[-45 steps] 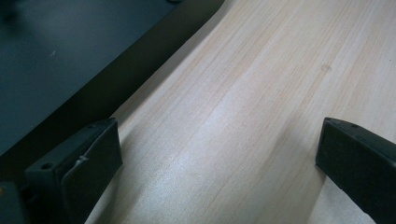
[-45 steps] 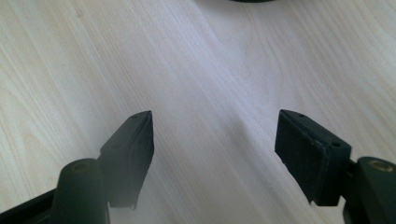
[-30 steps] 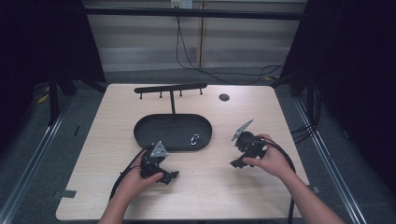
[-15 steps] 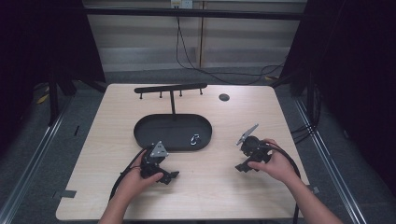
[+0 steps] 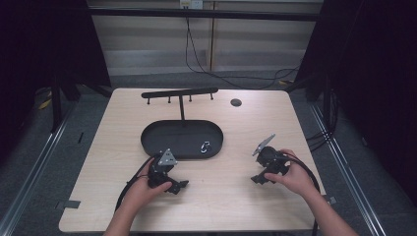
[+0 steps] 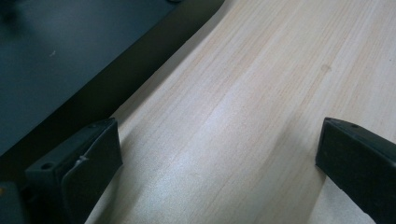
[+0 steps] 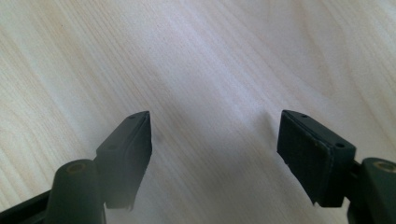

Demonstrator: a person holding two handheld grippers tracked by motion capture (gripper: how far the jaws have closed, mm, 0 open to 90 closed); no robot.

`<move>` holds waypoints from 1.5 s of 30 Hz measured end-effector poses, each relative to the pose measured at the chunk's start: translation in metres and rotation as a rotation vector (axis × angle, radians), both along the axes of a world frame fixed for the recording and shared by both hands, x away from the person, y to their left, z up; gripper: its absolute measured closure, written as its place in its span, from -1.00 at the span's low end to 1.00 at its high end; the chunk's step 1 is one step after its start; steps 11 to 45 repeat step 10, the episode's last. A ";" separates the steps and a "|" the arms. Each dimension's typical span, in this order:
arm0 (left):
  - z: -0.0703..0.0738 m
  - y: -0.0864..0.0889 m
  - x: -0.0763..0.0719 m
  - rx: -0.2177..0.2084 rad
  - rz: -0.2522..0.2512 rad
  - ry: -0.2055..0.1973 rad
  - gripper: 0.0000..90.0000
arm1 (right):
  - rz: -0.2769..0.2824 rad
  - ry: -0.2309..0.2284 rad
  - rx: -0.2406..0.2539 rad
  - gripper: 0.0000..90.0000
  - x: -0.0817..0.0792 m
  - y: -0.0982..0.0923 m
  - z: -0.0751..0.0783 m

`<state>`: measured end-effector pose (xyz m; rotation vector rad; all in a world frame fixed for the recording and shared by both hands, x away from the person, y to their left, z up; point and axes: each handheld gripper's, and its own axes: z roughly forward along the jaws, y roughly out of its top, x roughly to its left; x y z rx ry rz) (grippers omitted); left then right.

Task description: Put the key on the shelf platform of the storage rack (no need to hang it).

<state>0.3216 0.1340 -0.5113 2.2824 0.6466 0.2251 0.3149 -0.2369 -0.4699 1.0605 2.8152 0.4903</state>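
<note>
My left gripper (image 5: 177,186) rests low on the wooden table (image 5: 226,206), just in front of the black oval tray (image 5: 162,140). Its jaws stand wide open over bare wood (image 6: 217,130), with the tray's rim (image 6: 140,79) at the upper left of the left gripper view. My right gripper (image 5: 258,177) sits at the table's front right, held by a hand. It is open too, with only wood grain between the jaws (image 7: 215,119). A small silvery metal clip (image 5: 205,146) lies inside the tray near its right end.
A black T-shaped rack (image 5: 180,93) with several short pegs rises behind the tray. A small dark round disc (image 5: 236,102) lies near the table's far edge. Cables (image 5: 130,184) trail from both grippers toward the person.
My right gripper has drawn back toward the person and slightly right, away from the tray. The left gripper has stayed where it was.
</note>
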 end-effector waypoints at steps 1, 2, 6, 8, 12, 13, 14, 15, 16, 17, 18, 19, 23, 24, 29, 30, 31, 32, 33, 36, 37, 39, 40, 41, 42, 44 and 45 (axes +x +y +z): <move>0.000 0.000 0.000 0.000 0.000 0.000 -1.00 | -0.002 -0.002 -0.002 -0.41 0.000 -0.001 0.000; 0.000 0.000 0.000 -0.001 0.001 0.000 -1.00 | -0.006 -0.002 0.000 -0.41 -0.001 -0.002 -0.001; 0.000 0.000 0.000 -0.001 0.000 0.000 -1.00 | -0.017 -0.007 -0.002 -0.41 -0.001 -0.006 -0.003; 0.000 0.000 0.000 0.000 0.000 0.000 -1.00 | -0.012 -0.008 -0.003 -0.41 -0.001 -0.007 -0.003; 0.000 0.000 0.000 0.000 0.000 0.000 -1.00 | -0.014 -0.011 -0.003 -0.41 -0.001 -0.007 -0.003; 0.000 0.000 0.000 0.000 0.000 0.000 -1.00 | -0.014 -0.011 -0.003 -0.41 -0.001 -0.007 -0.003; 0.000 0.000 0.000 0.000 0.000 0.000 -1.00 | -0.014 -0.011 -0.003 -0.41 -0.001 -0.007 -0.003; 0.000 0.000 0.000 0.000 0.000 0.000 -1.00 | -0.014 -0.011 -0.003 -0.41 -0.001 -0.007 -0.003; 0.000 0.000 0.000 0.000 0.000 0.000 -1.00 | -0.014 -0.011 -0.003 -0.41 -0.001 -0.007 -0.003; 0.000 0.000 0.000 0.000 0.000 0.000 -1.00 | -0.014 -0.011 -0.003 -0.41 -0.001 -0.007 -0.003; 0.000 0.000 0.000 0.000 0.000 0.000 -1.00 | -0.014 -0.011 -0.003 -0.41 -0.001 -0.007 -0.003; 0.000 0.000 0.000 0.000 0.000 0.000 -1.00 | -0.014 -0.011 -0.003 -0.41 -0.001 -0.007 -0.003; 0.000 0.000 0.000 0.000 0.000 0.000 -1.00 | -0.014 -0.011 -0.003 -0.41 -0.001 -0.007 -0.003; 0.000 0.000 0.000 0.000 0.000 0.000 -1.00 | -0.014 -0.011 -0.003 -0.41 -0.001 -0.007 -0.003; 0.000 0.000 0.000 0.000 0.000 0.000 -1.00 | -0.014 -0.011 -0.003 -0.41 -0.001 -0.007 -0.003; 0.000 0.000 0.000 0.000 0.000 0.000 -1.00 | -0.014 -0.011 -0.003 -0.41 -0.001 -0.007 -0.003; 0.000 0.000 0.000 0.000 0.000 0.000 -1.00 | -0.014 -0.011 -0.003 -0.41 -0.001 -0.007 -0.003; 0.000 0.000 0.000 0.000 0.000 0.000 -1.00 | -0.014 -0.011 -0.003 -0.41 -0.001 -0.007 -0.003; 0.000 0.000 0.000 0.000 0.000 0.000 -1.00 | -0.014 -0.011 -0.003 -0.41 -0.001 -0.007 -0.003; 0.000 0.000 0.000 0.000 0.000 0.000 -1.00 | -0.014 -0.011 -0.003 -0.41 -0.001 -0.007 -0.003; 0.000 0.000 0.000 0.000 0.000 0.000 -1.00 | -0.014 -0.011 -0.003 -0.41 -0.001 -0.007 -0.003; 0.000 0.000 0.000 0.000 0.000 0.000 -1.00 | -0.014 -0.011 -0.003 -0.41 -0.001 -0.007 -0.003; 0.000 0.000 0.000 0.000 0.000 0.000 -1.00 | -0.014 -0.011 -0.003 -0.41 -0.001 -0.007 -0.003; 0.000 0.000 0.000 0.000 0.000 0.000 -1.00 | -0.014 -0.011 -0.003 -0.41 -0.001 -0.007 -0.003; 0.000 0.000 0.000 0.000 0.000 0.000 -1.00 | -0.014 -0.011 -0.003 -0.41 -0.001 -0.007 -0.003; 0.000 0.000 0.000 0.000 0.000 0.000 -1.00 | -0.014 -0.011 -0.003 -0.41 -0.001 -0.007 -0.003; 0.000 0.000 0.000 0.000 0.000 0.000 -1.00 | -0.014 -0.011 -0.003 -0.41 -0.001 -0.007 -0.003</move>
